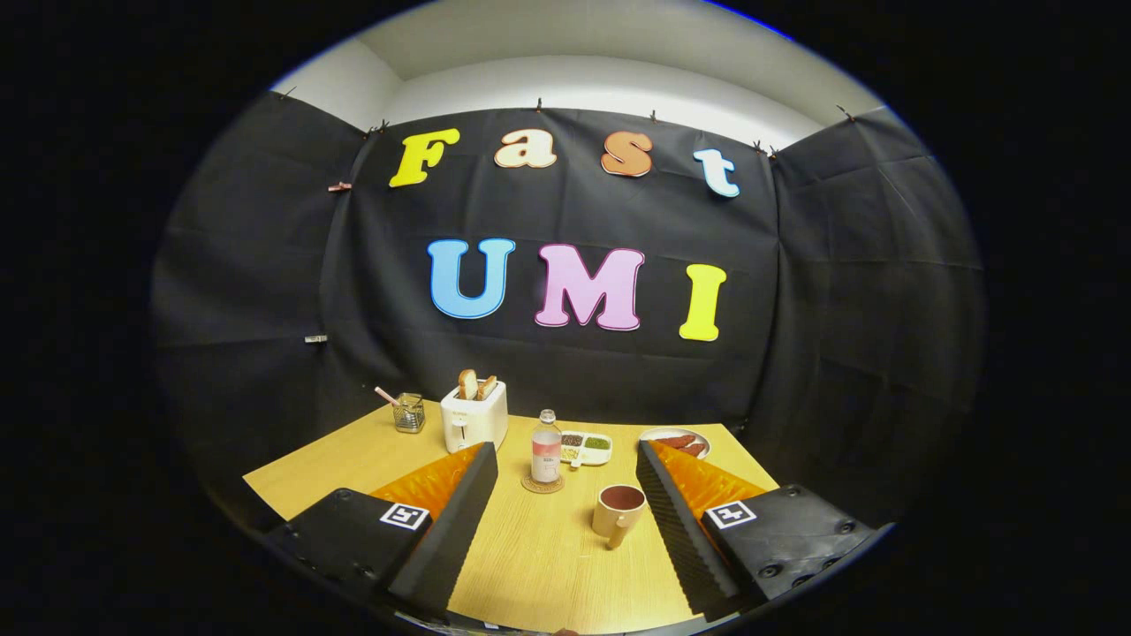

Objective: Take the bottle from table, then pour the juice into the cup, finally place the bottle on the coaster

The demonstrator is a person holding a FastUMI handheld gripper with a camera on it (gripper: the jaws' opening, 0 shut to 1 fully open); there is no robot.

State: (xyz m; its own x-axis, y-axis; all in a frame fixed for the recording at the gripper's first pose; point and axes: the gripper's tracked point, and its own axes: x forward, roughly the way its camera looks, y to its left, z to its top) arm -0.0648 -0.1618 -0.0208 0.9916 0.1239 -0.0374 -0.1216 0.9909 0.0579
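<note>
Wooden table (530,565): bottle (546,449) stands on coaster (542,484), cup (618,512) nearby. Gripper (565,459) fingers spread, empty. You risk clipping the cup if you advance carelessly.

Surface: a light wooden table (539,565) carried everything.
Landmark: a round cork coaster (542,485) lay mid-table, under a clear plastic bottle (545,449).
Nearer, right of coaster: a tan ceramic cup (618,512).
Behind-left: a white toaster (474,417), a wire mesh holder (409,412).
Behind-right: a white divided dish (586,447), a round plate (676,440).
Gripper (565,459): fingers spread wide above the table, holding nothing.
</note>
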